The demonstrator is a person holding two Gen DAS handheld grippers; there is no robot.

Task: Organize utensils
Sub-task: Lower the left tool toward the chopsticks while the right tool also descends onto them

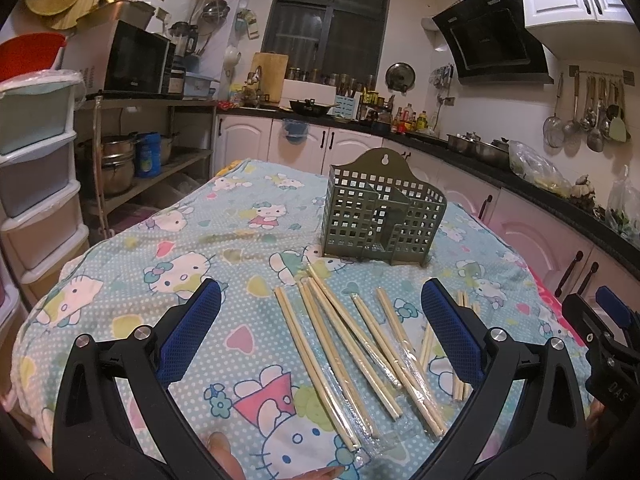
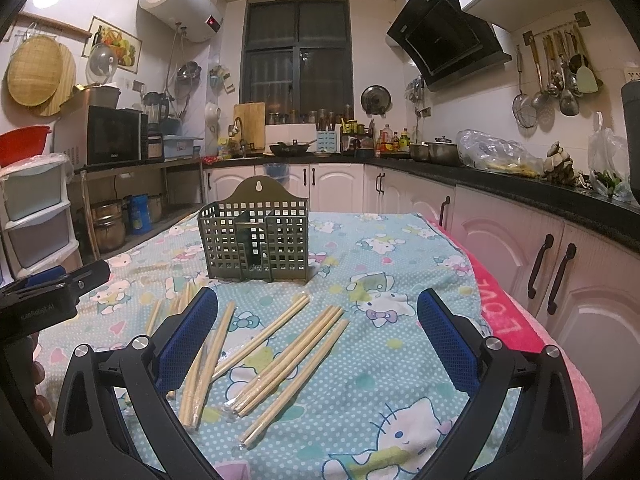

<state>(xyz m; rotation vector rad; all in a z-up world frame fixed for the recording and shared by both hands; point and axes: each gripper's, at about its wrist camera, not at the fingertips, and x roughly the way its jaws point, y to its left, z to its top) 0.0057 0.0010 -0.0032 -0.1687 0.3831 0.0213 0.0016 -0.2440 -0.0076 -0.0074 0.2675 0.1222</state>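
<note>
On the left, the left gripper (image 1: 320,320) hangs above the near part of the table, its two blue fingers wide apart and holding nothing. The table is covered with a light blue cartoon cloth (image 1: 160,240).

In the middle, the chopsticks (image 1: 340,344) lie scattered on the cloth, just near of the holder. Most of them are in pairs inside thin clear sleeves. In the left wrist view I count about five such pairs, and some more sticks are half hidden behind the right finger of that gripper, so an exact number I cannot give. In the right wrist view the same chopsticks (image 2: 288,356) spread in a fan toward the near edge.

Farther back stands one green perforated holder (image 1: 380,216), upright, with a divider inside. As far as the holes allow to see, its compartments are empty.

On the right, the right gripper (image 2: 318,316) also has its fingers spread apart, with nothing between them.

So I judge the task is at its beginning: no chopstick is in the holder yet, and all of them remain to be collected.
</note>
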